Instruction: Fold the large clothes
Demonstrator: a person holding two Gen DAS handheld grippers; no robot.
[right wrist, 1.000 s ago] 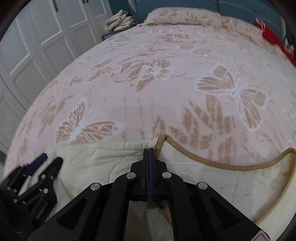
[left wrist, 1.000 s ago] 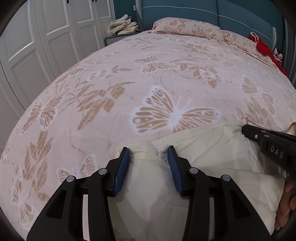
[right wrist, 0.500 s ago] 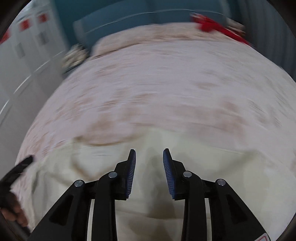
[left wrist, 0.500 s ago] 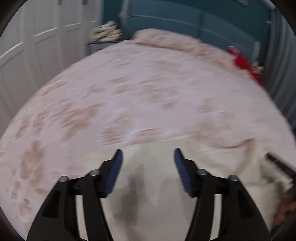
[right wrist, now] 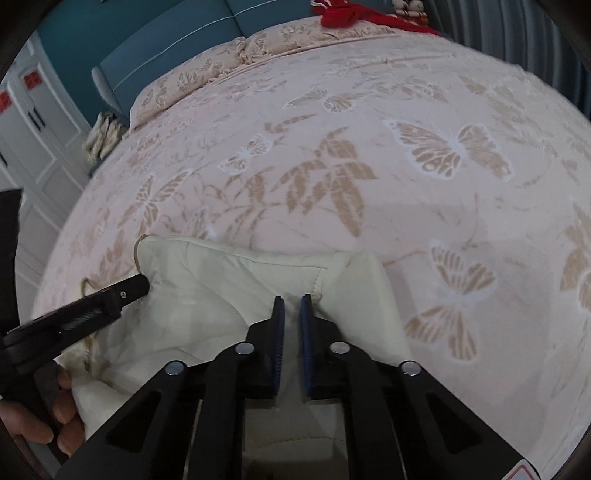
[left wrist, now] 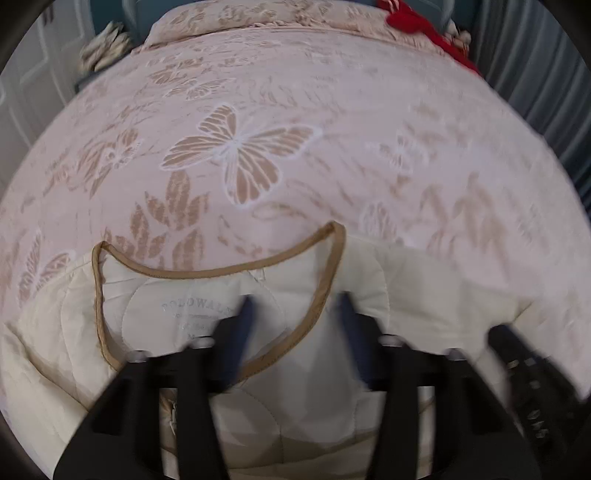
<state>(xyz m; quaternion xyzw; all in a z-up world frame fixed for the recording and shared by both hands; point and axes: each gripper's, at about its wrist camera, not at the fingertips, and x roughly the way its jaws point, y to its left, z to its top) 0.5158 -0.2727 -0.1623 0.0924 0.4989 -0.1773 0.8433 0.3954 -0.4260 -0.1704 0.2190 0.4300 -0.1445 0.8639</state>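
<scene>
A cream quilted garment (left wrist: 406, 288) lies flat at the near edge of the bed, and its tan-trimmed neckline (left wrist: 207, 275) and printed label (left wrist: 195, 306) face up. My left gripper (left wrist: 295, 306) is blurred over the right side of the neckline. Its jaws are closing, with the trim and cream fabric between them. In the right wrist view my right gripper (right wrist: 290, 306) has its pads almost together on a raised fold of the garment (right wrist: 207, 295) at a shoulder seam. The left gripper (right wrist: 110, 299), held by a hand (right wrist: 55, 417), reaches in from the left.
The pink butterfly bedcover (right wrist: 369, 166) stretches away to pillows (left wrist: 258, 14) and a teal headboard (right wrist: 166, 44). Red fabric (right wrist: 354, 14) lies at the far right corner. A pile of cloths (right wrist: 105, 136) and white wardrobe doors (right wrist: 29, 122) stand to the left, a curtain (left wrist: 535, 74) to the right.
Both grippers let go of the garment's edge, opened and swung sideways along it. The left now hovers at the neckline with narrower jaws; the right has closed again at the shoulder fold.
</scene>
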